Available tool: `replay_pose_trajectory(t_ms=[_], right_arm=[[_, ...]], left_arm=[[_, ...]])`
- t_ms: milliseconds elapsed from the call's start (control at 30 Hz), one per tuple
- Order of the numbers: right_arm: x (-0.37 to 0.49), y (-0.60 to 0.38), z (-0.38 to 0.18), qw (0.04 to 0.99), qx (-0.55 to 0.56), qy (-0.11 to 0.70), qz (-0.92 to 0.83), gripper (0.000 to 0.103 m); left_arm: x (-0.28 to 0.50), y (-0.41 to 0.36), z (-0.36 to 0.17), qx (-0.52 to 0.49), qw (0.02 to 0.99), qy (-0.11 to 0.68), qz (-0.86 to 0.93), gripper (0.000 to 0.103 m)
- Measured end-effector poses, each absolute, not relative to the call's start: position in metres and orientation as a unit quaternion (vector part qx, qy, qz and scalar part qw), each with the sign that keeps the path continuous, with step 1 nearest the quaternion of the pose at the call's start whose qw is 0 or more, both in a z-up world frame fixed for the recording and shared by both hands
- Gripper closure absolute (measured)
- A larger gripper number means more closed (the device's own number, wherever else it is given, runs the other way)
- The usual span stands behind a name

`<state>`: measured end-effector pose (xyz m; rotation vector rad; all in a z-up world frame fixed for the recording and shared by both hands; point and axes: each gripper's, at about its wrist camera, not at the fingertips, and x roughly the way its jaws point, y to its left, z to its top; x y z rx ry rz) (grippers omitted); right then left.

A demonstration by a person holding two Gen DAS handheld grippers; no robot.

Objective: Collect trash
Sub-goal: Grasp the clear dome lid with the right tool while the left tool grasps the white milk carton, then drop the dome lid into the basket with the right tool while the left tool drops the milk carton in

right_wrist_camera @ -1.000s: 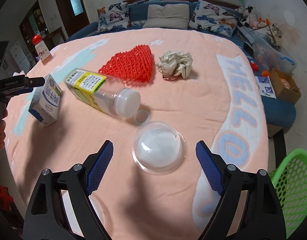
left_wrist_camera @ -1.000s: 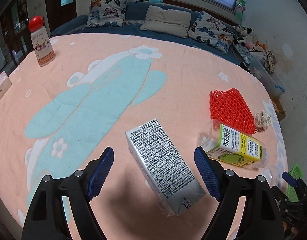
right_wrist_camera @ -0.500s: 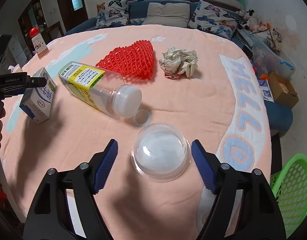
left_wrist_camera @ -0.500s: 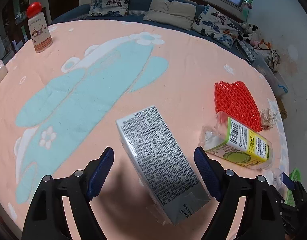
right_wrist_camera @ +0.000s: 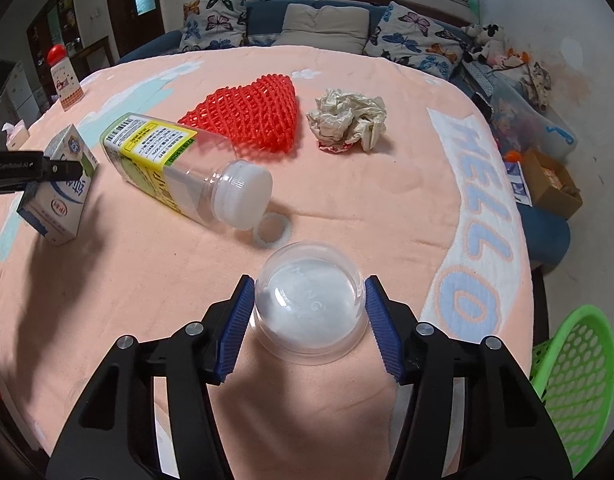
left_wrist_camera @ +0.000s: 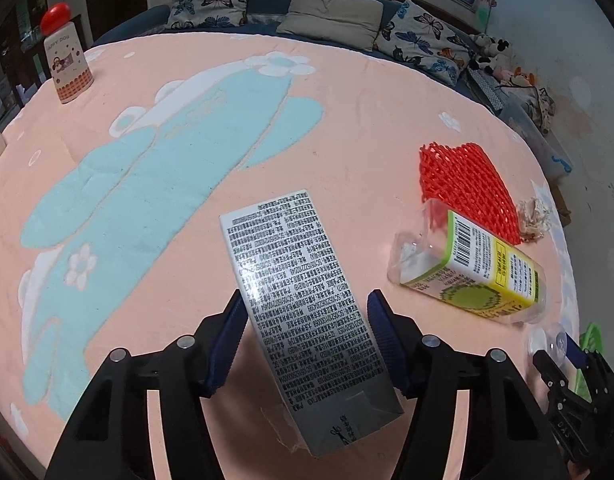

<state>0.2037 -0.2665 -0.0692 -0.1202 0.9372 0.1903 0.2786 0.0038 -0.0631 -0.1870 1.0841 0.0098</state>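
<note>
My left gripper (left_wrist_camera: 303, 326) has closed its blue pads onto a grey milk carton (left_wrist_camera: 307, 312) printed with text, which lies tilted on the peach tablecloth. The carton also shows in the right wrist view (right_wrist_camera: 61, 190), with the left gripper on it. My right gripper (right_wrist_camera: 309, 316) has its pads against both sides of a clear plastic dome lid (right_wrist_camera: 311, 308) that sits upside down on the cloth. A clear bottle with a yellow-green label (right_wrist_camera: 179, 172) lies on its side. Red foam netting (right_wrist_camera: 251, 116) and a crumpled paper ball (right_wrist_camera: 349, 118) lie behind it.
A green mesh basket (right_wrist_camera: 575, 376) stands off the table's right edge. A small clear ring (right_wrist_camera: 271, 230) lies by the bottle cap. A red-capped bottle (left_wrist_camera: 65, 60) stands at the far left. A sofa with cushions (right_wrist_camera: 323, 28) is behind the table.
Both grippers moved forward and closed: the left onto the milk carton, the right onto the clear dome lid. The other trash has not moved.
</note>
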Motion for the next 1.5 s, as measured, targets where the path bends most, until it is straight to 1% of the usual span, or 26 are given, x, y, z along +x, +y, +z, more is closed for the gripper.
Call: replay_pose_trajectory(t_ms=[33,67,100,133,167,600,900,1167,1500], right_arm=[[0.203,-0.267,-0.068,0.887,-0.055,0.450,0.093,0.046],[0.202,-0.267,-0.066,0.888,-0.052,0.448,0.094,0.046],[0.200,-0.267,-0.065,0.888,-0.052,0.446,0.094,0.046],[0.198,-0.267,-0.063,0.889,-0.052,0.445,0.094,0.046],[0.196,-0.267,-0.061,0.890,-0.053,0.442,0.094,0.046],[0.163,-0.273,-0.034,0.904,-0.061,0.414,0.085,0.046],[0.139,-0.299,-0.021,0.912,-0.049,0.402,0.060,0.046],[0.114,-0.347,-0.015,0.917,-0.029,0.397,0.012,0.046],[0.076,-0.430,-0.019,0.913,0.004,0.402,-0.073,0.046]], left_arm=[[0.277,0.003,-0.062,-0.089,0.852,0.516,-0.002,0.054],[0.276,0.002,-0.061,-0.091,0.851,0.517,-0.007,0.056],[0.274,0.001,-0.060,-0.090,0.851,0.517,-0.010,0.061],[0.272,0.000,-0.059,-0.087,0.853,0.515,-0.014,0.064],[0.269,-0.001,-0.057,-0.087,0.853,0.514,-0.019,0.064],[0.224,-0.016,-0.020,-0.077,0.868,0.484,-0.080,0.064],[0.199,-0.055,0.013,-0.058,0.874,0.460,-0.144,0.064],[0.188,-0.122,0.027,-0.023,0.868,0.451,-0.204,0.064],[0.177,-0.218,0.029,0.021,0.846,0.451,-0.284,0.064]])
